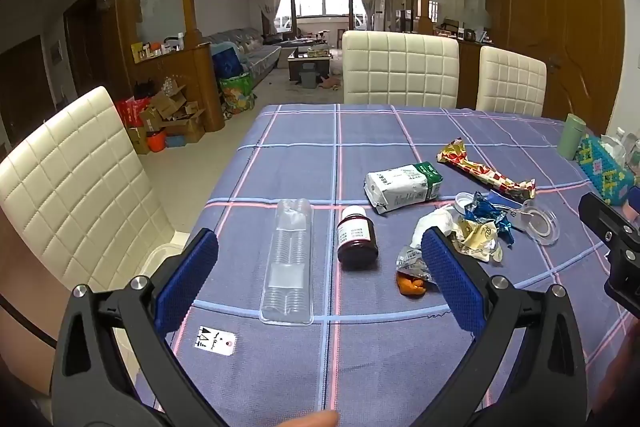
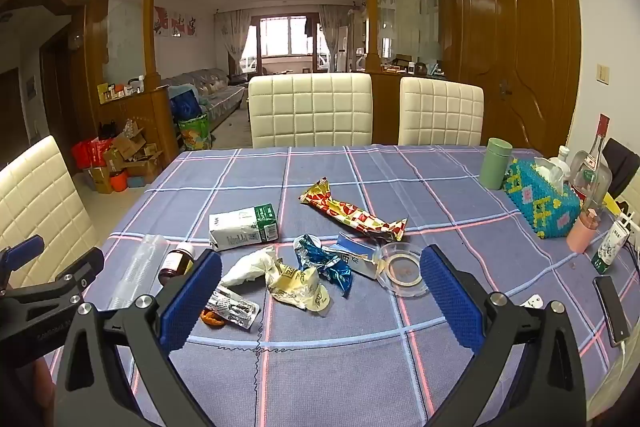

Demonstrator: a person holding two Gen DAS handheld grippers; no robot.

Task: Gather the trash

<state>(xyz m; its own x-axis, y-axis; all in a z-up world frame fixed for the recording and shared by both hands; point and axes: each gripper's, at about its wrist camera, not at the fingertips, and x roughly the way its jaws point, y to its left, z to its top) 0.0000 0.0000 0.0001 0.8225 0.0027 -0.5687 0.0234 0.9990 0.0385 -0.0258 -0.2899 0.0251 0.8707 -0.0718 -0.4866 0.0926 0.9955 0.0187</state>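
Note:
Trash lies scattered on the blue plaid tablecloth [image 1: 288,167]. A clear plastic tray [image 1: 289,261], a dark brown pill bottle [image 1: 356,237] and a white-green carton [image 1: 404,187] sit ahead of my open, empty left gripper [image 1: 320,275]. My open, empty right gripper [image 2: 320,291] hovers over a yellow crumpled wrapper [image 2: 300,285], a blue foil wrapper [image 2: 326,263], a white tissue [image 2: 250,269], a pill blister [image 2: 234,307] and a clear ashtray [image 2: 402,269]. A long red-yellow wrapper [image 2: 352,213] and the carton [image 2: 244,227] lie farther back.
White padded chairs [image 2: 310,109] stand behind and left of the table. At the right edge stand a green cup [image 2: 495,163], a beaded tissue box [image 2: 542,205], bottles [image 2: 592,163] and a phone [image 2: 610,309]. A small paper tag [image 1: 216,341] lies near the front.

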